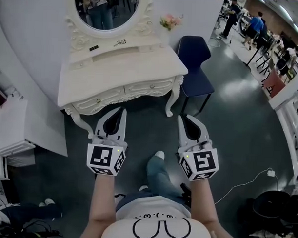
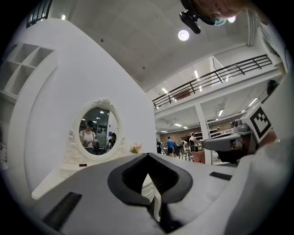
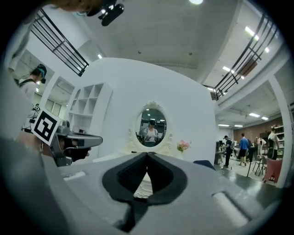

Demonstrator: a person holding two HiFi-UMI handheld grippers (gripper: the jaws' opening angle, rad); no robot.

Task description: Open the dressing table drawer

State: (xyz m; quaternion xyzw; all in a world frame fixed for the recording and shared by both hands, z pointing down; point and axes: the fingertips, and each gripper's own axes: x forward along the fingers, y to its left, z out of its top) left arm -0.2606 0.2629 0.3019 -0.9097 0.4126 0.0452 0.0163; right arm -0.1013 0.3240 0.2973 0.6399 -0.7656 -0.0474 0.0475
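The white dressing table [image 1: 122, 66] stands against the wall ahead, with its two front drawers [image 1: 124, 93] closed and a small knob on each. An oval mirror [image 1: 108, 9] rises above it. My left gripper [image 1: 121, 110] is held level a short way in front of the left drawer, apart from it, shut with nothing between its tips. My right gripper [image 1: 180, 117] hangs beside the table's right front leg, also shut and empty. The left gripper view shows the left gripper [image 2: 147, 155] pointing at the table's edge, and the right gripper [image 3: 147, 153] faces the mirror [image 3: 150, 127].
A dark blue chair [image 1: 197, 69] stands right of the table. A white cabinet [image 1: 9, 130] sits at the left. Pink flowers [image 1: 169, 20] stand on the table's back right corner. A cable [image 1: 244, 183] and a black bin [image 1: 275, 208] lie on the floor at right. People stand far right.
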